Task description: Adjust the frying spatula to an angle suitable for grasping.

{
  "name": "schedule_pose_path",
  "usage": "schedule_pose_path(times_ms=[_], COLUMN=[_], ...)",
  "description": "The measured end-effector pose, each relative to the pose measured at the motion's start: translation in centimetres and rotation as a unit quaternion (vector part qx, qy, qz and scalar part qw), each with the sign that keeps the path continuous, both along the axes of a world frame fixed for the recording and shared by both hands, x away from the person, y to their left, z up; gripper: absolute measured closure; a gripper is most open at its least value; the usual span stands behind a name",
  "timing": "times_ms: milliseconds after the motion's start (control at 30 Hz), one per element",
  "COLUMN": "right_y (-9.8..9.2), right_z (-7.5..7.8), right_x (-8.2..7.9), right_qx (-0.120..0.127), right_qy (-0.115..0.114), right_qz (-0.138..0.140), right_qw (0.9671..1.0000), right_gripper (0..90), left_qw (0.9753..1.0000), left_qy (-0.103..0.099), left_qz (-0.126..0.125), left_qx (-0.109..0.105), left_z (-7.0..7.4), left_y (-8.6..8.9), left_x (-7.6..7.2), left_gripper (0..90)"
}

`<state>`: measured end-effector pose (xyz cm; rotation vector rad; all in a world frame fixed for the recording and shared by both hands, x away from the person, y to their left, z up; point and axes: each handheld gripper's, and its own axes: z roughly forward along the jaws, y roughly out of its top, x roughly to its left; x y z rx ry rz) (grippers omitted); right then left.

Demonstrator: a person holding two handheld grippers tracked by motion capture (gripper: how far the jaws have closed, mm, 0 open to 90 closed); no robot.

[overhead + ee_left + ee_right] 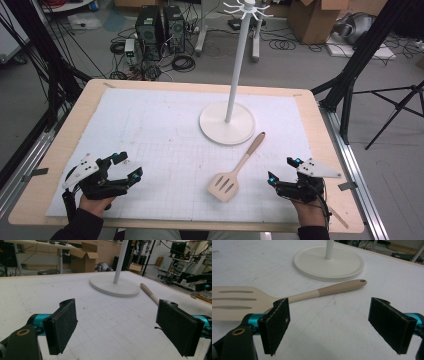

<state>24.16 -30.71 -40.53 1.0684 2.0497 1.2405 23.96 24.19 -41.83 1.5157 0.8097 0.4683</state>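
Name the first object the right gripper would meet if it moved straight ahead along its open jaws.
Probably the beige slotted spatula's wooden handle, lying across the right gripper's path; depth is uncertain.

No readable text, label, brand, number or sign is showing anywhere in these views. The mat [165, 130] under the tongs is carrying only a faint printed grid, with no figures on it. The spatula [287, 298] just ahead of the right tongs [329, 322] is bearing no mark. The cardboard boxes [83, 257] far beyond the left tongs [120, 325] are showing plain faces, and any print on the computer towers [160, 30] past the surface is too small to read.
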Motion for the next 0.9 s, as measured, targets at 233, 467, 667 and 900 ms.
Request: schedule_pose_path(times_ms=[233,467,667,900], right_y=[-0.5,-0.2,0.8,2.0], right_z=[-0.2,-0.1,0.0,-0.3], right_x=[0.1,-0.2,-0.3,0.0], right_qx=[0.004,-0.002,-0.012,-0.015], right_qy=[0.003,0.001,0.002,0.019], right_qz=[-0.004,-0.002,0.009,0.042], right_qw=[1.0,1.0,0.9999,0.9988], right_gripper=[16.3,16.4,16.4,31.3], left_qw=[0.9999,0.9998,0.9999,0.9998], left_qy=[0.009,0.009,0.008,0.011], left_qz=[0.002,0.003,0.003,-0.001], left_qx=[0.007,0.016,0.013,0.017], left_z=[-0.2,-0.2,-0.1,-0.2], left_y=[-0.4,-0.5,-0.3,-0.4], left_x=[0.4,0.1,-0.1,0.1], left_gripper=[17.1,17.3,18.3,19.4])
